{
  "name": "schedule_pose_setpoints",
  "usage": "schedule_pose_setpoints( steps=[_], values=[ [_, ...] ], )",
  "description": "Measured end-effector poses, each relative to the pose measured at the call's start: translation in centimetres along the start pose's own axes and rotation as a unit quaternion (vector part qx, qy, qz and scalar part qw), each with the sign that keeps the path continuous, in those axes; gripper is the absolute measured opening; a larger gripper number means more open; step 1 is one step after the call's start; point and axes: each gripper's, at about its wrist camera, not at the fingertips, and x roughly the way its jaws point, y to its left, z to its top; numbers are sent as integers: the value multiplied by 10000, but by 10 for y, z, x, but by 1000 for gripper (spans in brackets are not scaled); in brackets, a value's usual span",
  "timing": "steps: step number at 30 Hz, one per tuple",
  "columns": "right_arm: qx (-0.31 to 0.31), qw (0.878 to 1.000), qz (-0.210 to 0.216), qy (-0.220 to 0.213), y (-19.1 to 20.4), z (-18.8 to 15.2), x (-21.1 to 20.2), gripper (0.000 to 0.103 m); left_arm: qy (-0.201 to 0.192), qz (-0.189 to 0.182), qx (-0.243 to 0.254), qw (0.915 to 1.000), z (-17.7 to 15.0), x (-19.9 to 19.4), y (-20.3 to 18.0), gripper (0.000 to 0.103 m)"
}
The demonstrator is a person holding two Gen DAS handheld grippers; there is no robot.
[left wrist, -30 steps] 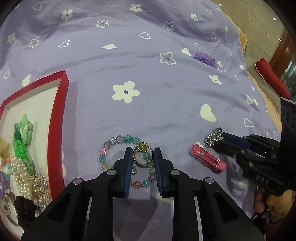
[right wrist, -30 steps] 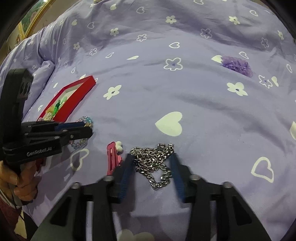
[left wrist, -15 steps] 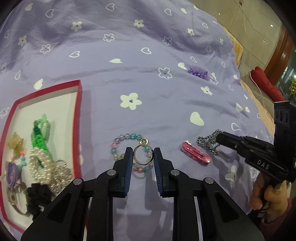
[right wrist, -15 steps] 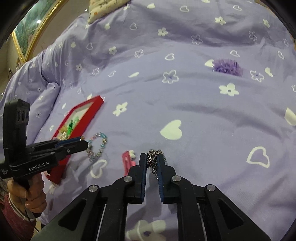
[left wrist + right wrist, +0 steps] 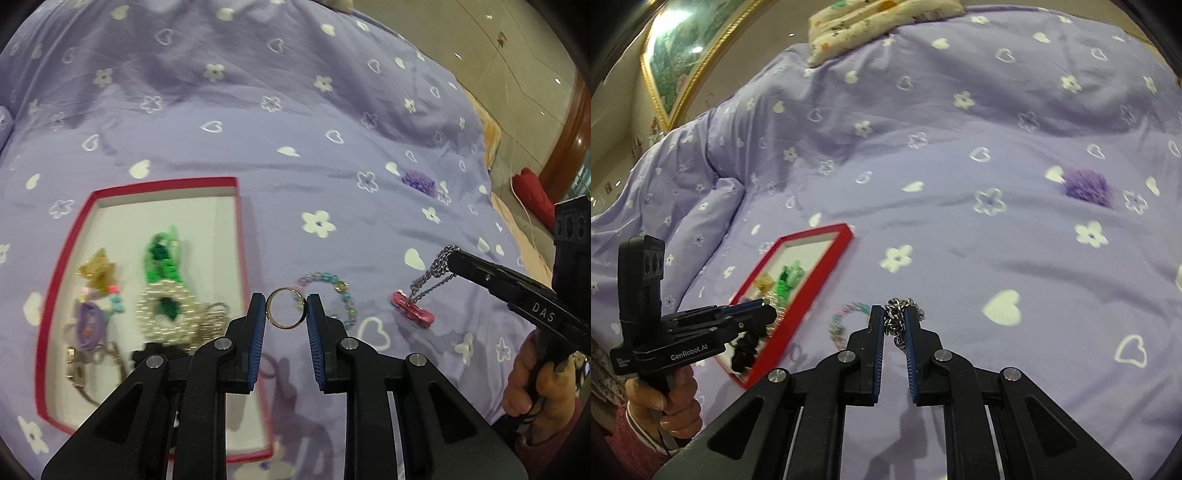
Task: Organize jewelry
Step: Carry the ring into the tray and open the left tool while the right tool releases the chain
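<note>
Silver chain (image 5: 894,322) (pinched) hangs from right gripper (image 5: 894,318).

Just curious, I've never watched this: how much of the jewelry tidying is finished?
Several pieces already lie in the red box. The left tongs hold a ring, the right tongs a chain. The beaded bracelet, pink clip and purple piece remain on the bedspread.

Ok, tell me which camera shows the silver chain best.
Left wrist view: the silver chain dangles in full from the right gripper above the pink clip. Right wrist view shows only a bunched bit of chain between its own fingers.
</note>
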Motion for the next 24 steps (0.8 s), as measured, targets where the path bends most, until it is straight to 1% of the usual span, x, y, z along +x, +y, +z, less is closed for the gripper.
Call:
schedule_pose_setpoints(
  steps=[13, 19, 24],
  values=[
    [-387, 9976, 577, -27, 71, 22, 27, 10, -238, 433, -453, 9978, -6, -35, 62, 21],
    [-540, 9947, 872, 57, 105, 28, 48, 10, -246, 640, -580, 9960, -10, -41, 90, 21],
    [-582, 9925, 1054, 214, 123, 29, 70, 10, -210, 776, -644, 9947, -9, -37, 109, 20]
  ],
)
